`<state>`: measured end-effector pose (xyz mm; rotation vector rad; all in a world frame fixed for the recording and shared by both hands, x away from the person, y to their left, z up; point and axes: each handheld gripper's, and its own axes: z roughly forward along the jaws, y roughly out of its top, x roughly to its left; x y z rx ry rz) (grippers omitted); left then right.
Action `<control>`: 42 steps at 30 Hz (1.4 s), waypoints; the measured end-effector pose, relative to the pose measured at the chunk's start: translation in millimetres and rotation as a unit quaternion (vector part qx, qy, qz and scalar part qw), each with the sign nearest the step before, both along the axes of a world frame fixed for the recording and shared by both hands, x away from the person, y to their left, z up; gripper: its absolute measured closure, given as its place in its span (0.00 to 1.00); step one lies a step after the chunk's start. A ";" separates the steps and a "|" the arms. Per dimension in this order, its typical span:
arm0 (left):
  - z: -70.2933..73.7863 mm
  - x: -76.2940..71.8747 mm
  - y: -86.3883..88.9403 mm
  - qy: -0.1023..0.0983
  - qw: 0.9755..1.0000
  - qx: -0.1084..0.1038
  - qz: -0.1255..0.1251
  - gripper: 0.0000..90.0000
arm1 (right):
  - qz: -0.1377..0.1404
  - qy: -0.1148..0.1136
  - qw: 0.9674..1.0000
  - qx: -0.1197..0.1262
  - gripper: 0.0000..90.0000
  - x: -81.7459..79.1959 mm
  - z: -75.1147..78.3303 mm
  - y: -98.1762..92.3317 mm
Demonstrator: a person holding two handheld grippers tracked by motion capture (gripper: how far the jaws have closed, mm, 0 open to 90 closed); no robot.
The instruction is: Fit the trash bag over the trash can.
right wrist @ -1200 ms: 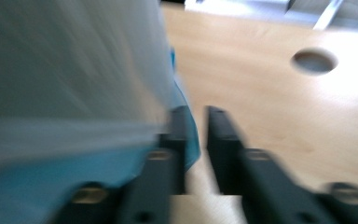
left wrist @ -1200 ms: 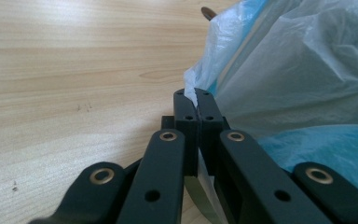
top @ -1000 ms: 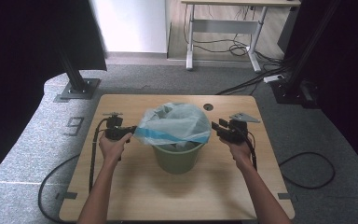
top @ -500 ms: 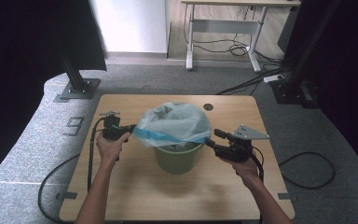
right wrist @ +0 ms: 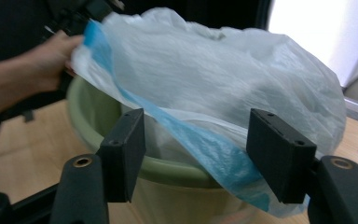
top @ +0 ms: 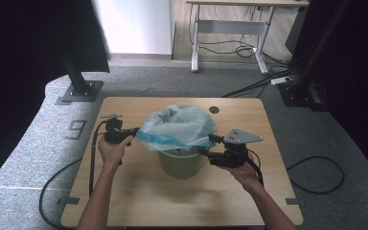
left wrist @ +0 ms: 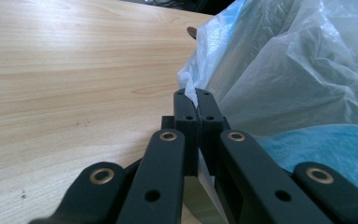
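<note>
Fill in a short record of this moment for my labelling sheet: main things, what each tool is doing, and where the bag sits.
container: round green plastic bin on the wooden table
liner: translucent white plastic bag with a blue band, bunched above the bin's rim, not yet pulled over it
left tool: shut on a pinch of the bag's edge
right tool: jaws have just been opening; wide apart, the bag's blue edge and bin rim between them, pads not pressing

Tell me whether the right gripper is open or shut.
Open. The right gripper has its jaws spread wide, having just been opening, with the bag's blue hem and the green bin's rim showing in the gap, unpinched.
</note>
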<state>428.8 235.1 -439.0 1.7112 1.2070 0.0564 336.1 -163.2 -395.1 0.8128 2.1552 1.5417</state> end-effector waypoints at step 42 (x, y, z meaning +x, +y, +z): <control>-10.7 -5.3 3.9 0.012 1.000 0.004 -0.007 1.00 | 0.055 0.066 0.996 0.011 0.99 -27.2 -81.0 -6.8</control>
